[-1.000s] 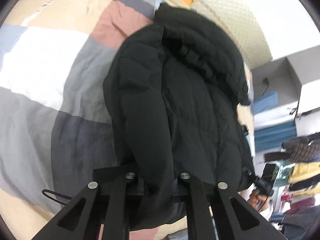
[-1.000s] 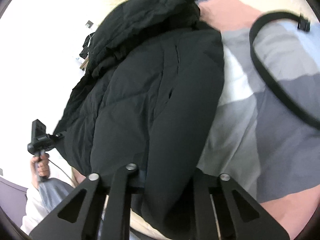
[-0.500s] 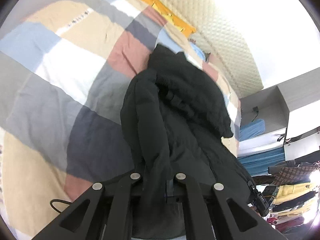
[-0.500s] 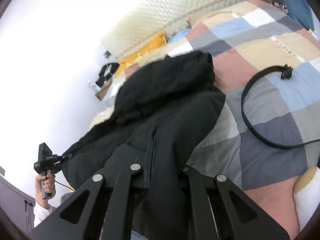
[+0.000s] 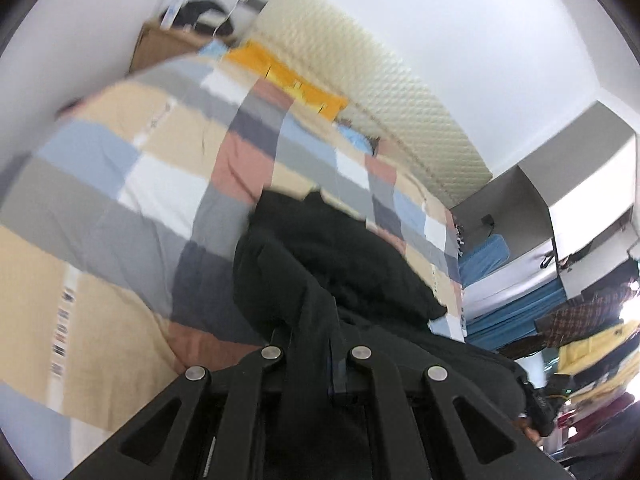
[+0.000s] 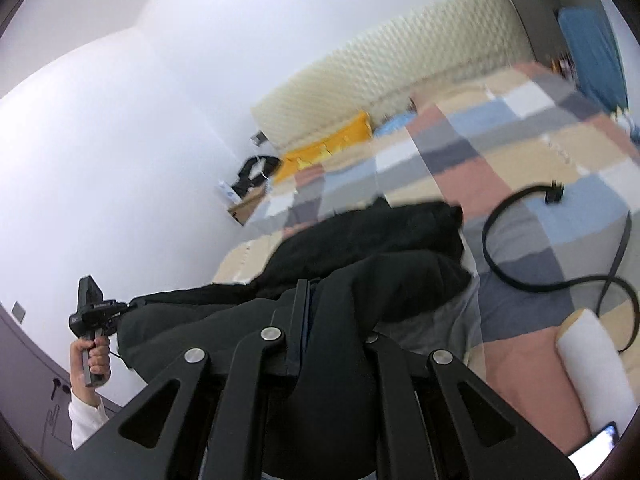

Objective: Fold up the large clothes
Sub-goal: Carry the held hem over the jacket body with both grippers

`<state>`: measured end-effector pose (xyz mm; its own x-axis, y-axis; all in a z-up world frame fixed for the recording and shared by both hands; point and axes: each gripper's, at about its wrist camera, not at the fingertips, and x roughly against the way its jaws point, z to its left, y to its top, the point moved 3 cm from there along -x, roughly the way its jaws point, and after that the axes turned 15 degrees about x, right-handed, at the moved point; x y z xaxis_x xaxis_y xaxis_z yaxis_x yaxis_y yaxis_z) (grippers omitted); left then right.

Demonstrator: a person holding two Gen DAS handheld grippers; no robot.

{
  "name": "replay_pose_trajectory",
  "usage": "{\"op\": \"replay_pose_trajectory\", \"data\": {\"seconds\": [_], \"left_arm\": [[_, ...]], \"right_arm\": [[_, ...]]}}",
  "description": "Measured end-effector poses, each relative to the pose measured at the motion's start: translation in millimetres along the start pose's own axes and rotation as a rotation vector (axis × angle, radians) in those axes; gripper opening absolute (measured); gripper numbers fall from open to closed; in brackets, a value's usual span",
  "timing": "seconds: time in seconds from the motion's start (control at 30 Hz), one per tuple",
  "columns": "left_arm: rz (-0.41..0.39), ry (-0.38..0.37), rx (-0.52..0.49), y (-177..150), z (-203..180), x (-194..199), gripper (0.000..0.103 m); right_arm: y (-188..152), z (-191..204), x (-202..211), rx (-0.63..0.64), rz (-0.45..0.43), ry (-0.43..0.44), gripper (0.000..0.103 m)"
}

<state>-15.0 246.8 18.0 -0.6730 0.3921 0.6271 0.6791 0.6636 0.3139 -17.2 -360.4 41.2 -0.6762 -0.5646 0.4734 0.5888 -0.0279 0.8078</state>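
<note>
A black puffer jacket [image 5: 340,264] lies lengthwise on a checkered bedspread [image 5: 132,184], hood end farthest from me. My left gripper [image 5: 310,340] is shut on the jacket's near hem, lifted off the bed. My right gripper [image 6: 320,320] is shut on the jacket [image 6: 380,248] at the other side of the hem, also raised. The cloth bunches and hangs between the fingers in both views. The left gripper [image 6: 94,312] shows in the right wrist view, in the person's hand at far left.
A black belt [image 6: 520,248] lies looped on the bedspread to the right of the jacket. A white roll [image 6: 592,364] and a phone [image 6: 596,446] lie at the near right. A quilted headboard [image 5: 380,92] and yellow cloth [image 5: 288,76] are at the far end. Shelves [image 5: 560,240] stand on the right.
Both grippers have risen and tilted up with the jacket hem in them. The jacket's lower half has lifted off the bed and more of the room shows.
</note>
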Motion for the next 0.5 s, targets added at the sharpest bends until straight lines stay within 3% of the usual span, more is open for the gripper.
{"op": "replay_pose_trajectory", "data": {"seconds": [0.23,0.5], "left_arm": [[-0.035,0.024,-0.061,8.1,-41.4,33.5,0.006],[-0.110,0.093,-0.075,42.4,-71.0,1.4,0.007]], "right_arm": [[32.0,19.3,32.5,0.017,-0.052,-0.042,0.009],[79.9,-8.7,-3.7,-0.028,-0.080,-0.119,0.009]]}}
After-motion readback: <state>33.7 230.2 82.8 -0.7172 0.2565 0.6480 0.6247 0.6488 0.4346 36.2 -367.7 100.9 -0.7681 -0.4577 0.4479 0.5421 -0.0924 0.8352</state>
